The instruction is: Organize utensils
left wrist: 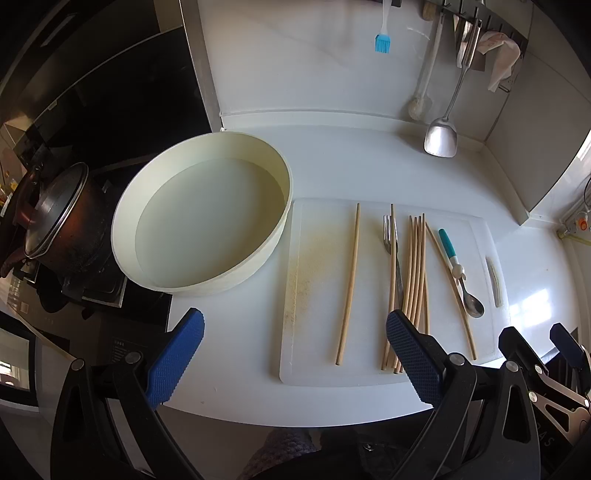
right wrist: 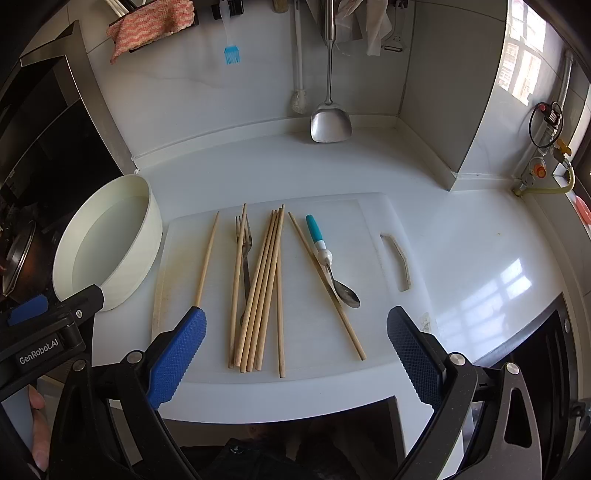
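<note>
You've sorted nothing yet, I'd judge: chopsticks, fork and spoon all lie on the cutting board, basin at its left edge empty, left gripper and right gripper both spread wide, holding nothing.

We are in a home kitchen: a white tabletop carries a cutting board, a pot sits on a stove, and a spatula, brush and cloth hang on the wall.
</note>
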### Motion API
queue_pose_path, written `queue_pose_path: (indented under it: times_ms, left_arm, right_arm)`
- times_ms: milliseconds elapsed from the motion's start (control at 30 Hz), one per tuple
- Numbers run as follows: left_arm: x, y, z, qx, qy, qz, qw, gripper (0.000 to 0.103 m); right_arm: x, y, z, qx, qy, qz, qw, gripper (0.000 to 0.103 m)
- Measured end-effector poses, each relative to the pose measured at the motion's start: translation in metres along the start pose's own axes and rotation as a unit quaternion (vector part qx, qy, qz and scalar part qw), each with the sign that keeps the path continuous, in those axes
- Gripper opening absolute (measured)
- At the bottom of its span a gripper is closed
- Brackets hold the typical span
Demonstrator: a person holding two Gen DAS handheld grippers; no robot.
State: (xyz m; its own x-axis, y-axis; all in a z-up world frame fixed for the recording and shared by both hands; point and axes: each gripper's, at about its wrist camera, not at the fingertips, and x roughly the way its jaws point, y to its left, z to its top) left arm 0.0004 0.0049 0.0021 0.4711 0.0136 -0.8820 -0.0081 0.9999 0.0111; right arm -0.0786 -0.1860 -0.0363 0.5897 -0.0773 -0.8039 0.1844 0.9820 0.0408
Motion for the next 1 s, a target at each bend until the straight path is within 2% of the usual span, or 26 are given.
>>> queue_pose_path:
  times_ms: [1000]
  left_arm:
    - [0.0021, 0.0085, 0.0026, 0.001, 0.001, 0.004, 1.0000, 0.097]
  right_arm:
    - [0.0019, 0.0030, 0.0010, -0.003, 0.002, 0.000, 1.000, 0.094]
